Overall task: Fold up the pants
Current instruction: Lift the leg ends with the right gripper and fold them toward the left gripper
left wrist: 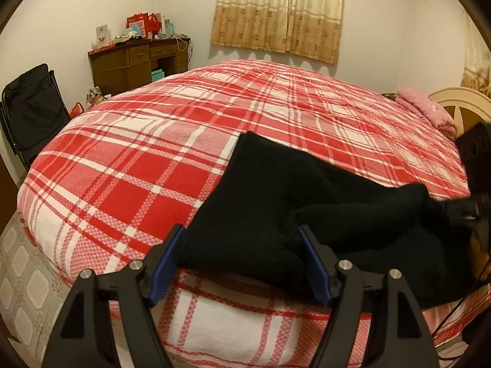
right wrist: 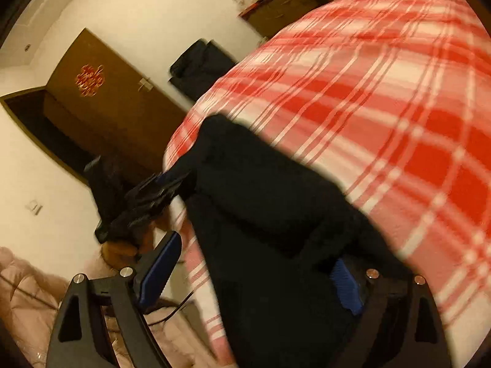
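Black pants [left wrist: 276, 190] lie crumpled near the front edge of a bed with a red and white plaid cover [left wrist: 184, 122]. My left gripper [left wrist: 242, 239] is open, its blue pads on either side of a bunched end of the pants at the bed's edge. My right gripper [right wrist: 254, 254] is open around the other part of the pants [right wrist: 260, 202]; this view is blurred by motion. The right gripper also shows in the left wrist view [left wrist: 463, 208] at the pants' right end. The left gripper shows in the right wrist view [right wrist: 159, 190] at the far end.
A brown desk [left wrist: 138, 61] with boxes and bags stands at the back left wall. A black folding chair [left wrist: 33, 107] stands left of the bed. A pink folded cloth [left wrist: 423, 110] lies by the headboard [left wrist: 460, 104]. A brown door [right wrist: 101, 101] is behind.
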`<state>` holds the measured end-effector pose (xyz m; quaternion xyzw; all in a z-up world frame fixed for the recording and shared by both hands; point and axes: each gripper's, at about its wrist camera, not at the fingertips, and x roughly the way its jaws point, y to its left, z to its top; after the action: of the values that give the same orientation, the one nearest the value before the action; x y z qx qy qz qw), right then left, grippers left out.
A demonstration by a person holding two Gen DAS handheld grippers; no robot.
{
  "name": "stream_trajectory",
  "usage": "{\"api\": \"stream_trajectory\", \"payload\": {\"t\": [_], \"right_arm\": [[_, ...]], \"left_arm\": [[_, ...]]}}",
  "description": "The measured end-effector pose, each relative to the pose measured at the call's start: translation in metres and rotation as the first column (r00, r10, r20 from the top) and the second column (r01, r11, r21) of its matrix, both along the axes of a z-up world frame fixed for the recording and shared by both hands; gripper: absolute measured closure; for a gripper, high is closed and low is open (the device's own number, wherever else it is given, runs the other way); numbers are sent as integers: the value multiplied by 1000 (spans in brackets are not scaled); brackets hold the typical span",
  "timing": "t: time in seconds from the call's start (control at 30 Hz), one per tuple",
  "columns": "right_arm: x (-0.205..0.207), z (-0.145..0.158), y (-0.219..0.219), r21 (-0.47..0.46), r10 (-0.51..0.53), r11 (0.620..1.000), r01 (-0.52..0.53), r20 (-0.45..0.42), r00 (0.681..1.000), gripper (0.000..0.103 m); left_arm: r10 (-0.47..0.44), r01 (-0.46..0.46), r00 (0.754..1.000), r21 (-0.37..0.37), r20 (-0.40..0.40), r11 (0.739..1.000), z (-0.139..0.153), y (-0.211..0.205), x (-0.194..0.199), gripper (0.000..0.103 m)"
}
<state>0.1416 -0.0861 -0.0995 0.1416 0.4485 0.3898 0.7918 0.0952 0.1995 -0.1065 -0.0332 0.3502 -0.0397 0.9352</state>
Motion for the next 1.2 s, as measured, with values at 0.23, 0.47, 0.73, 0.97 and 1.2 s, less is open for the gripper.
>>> {"api": "stream_trajectory", "payload": {"t": [0.23, 0.47, 0.73, 0.97, 1.2], "right_arm": [[29, -5, -43, 146, -168, 974, 175, -57, 984, 11], [-9, 12, -53, 84, -106, 991, 104, 13, 994, 11], [-41, 0, -7, -29, 94, 995, -95, -47, 994, 11], [-7, -6, -20, 6, -74, 997, 74, -70, 995, 11], [-11, -11, 22, 48, 137, 990, -132, -106, 985, 11]], "left_arm": [[-17, 17, 1000, 28, -8, 999, 0, -1, -1, 28], [-26, 27, 1000, -53, 17, 998, 0, 9, -5, 28], [-17, 17, 1000, -78, 5, 997, 1, 10, -4, 27], [-8, 8, 1000, -80, 8, 997, 0, 9, -4, 27], [-13, 13, 1000, -113, 1, 994, 1, 14, -2, 27]]}}
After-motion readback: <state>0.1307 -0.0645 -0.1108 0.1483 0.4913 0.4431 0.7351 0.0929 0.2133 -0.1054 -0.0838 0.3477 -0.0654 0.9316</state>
